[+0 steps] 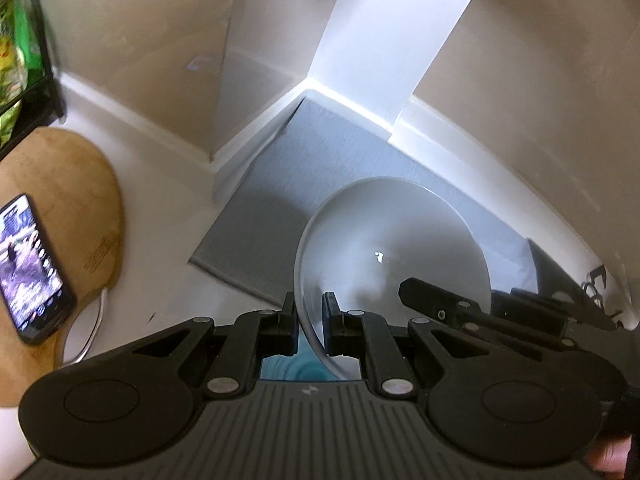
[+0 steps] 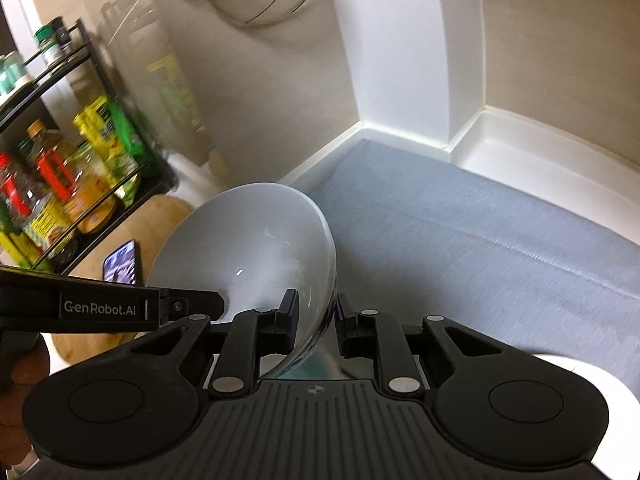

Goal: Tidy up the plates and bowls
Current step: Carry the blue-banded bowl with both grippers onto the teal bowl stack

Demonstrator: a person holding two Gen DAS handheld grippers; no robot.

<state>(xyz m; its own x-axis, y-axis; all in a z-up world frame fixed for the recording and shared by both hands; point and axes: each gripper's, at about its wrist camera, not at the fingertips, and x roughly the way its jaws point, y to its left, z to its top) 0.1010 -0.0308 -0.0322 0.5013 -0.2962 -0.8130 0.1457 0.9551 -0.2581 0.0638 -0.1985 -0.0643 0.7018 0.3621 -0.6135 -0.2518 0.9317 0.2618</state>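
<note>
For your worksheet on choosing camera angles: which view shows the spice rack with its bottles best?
The right wrist view: the spice rack fills its left side, with two shelves of bottles and packets visible, though blurred. The left wrist view catches only a corner of the rack at its left edge, with green and yellow packets.

white bowl (image 1: 384, 232), grey mat (image 2: 460, 232), tan board (image 1: 68, 184)

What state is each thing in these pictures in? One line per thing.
Bowl: lifted, tilted, gripped at its rim from two sides.
Left hand-held gripper: shut on bowl.
Right hand-held gripper: shut on bowl.
Phone: screen lit, lying on board.
Board: flat on counter.
Mat: spread flat.
</note>
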